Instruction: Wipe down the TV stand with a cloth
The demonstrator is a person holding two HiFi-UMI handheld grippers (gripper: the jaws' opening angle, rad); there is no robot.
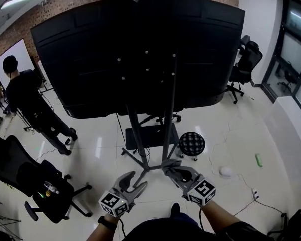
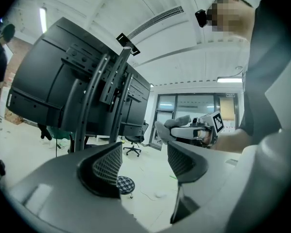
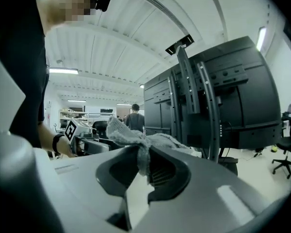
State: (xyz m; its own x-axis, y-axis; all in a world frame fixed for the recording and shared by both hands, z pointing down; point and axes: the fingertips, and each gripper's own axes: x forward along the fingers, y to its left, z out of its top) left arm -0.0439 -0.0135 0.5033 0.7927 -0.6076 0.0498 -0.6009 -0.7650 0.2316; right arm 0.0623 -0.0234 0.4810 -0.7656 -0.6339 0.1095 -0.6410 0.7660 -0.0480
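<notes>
The black TV stand (image 1: 149, 149) with two uprights carries the back of a big dark TV (image 1: 135, 54); it also fills the left gripper view (image 2: 94, 101) and right gripper view (image 3: 203, 106). My right gripper (image 1: 171, 170) is shut on a grey cloth (image 3: 136, 140), held low near the stand's base; the cloth (image 1: 169, 165) bunches at its tips. My left gripper (image 1: 133, 184) stands open with nothing between its jaws (image 2: 143, 166), just left of the stand's base leg.
A checkered round stool (image 1: 191, 143) stands right of the stand's base. A black office chair (image 1: 37, 185) is at the lower left, another chair (image 1: 246, 64) at the far right. A person (image 1: 27, 102) in black stands at left. Cables and a white object (image 1: 224, 172) lie on the floor.
</notes>
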